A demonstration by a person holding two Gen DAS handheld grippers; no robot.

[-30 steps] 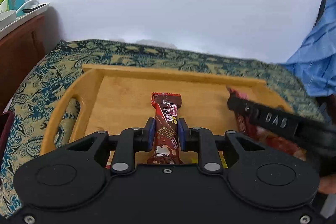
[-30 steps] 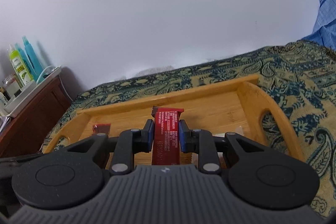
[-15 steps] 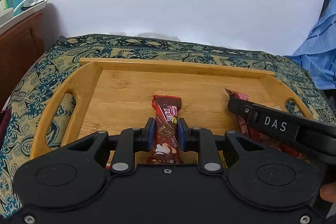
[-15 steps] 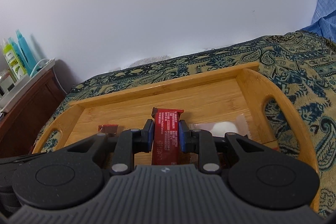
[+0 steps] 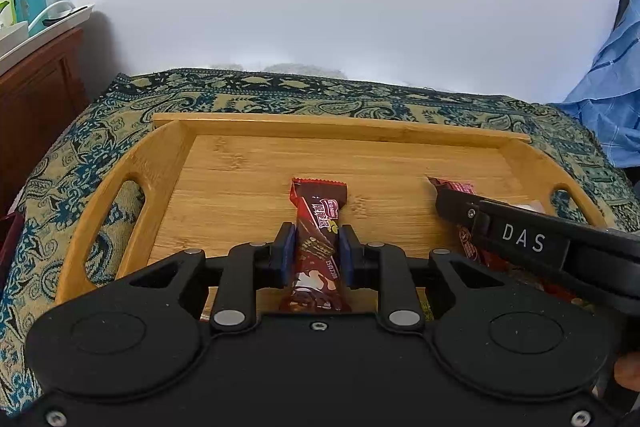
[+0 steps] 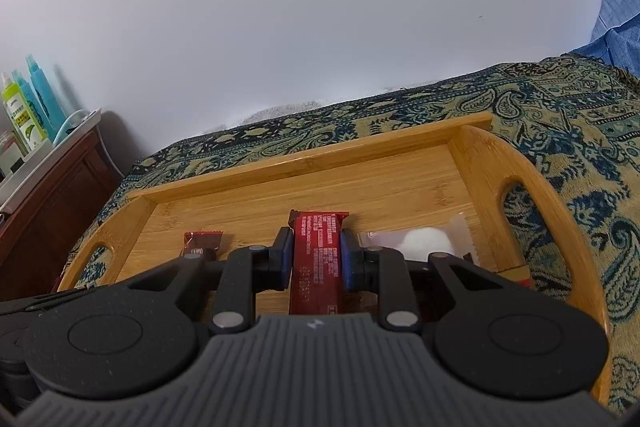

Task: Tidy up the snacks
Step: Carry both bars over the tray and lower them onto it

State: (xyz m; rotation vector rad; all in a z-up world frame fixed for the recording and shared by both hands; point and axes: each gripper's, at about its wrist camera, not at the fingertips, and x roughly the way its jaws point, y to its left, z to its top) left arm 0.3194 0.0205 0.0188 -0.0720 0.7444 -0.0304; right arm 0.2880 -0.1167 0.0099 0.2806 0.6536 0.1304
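The left gripper is pinching a brown wafer bar between its blue pads, holding it over the middle of the wooden tray. The right gripper is clamping a red snack bar, printed side up, over the tray's right half. Toward the tray's right handle, a clear packet, possibly holding a white sweet, is lying on the tray floor. The tray is sitting on a paisley cloth.
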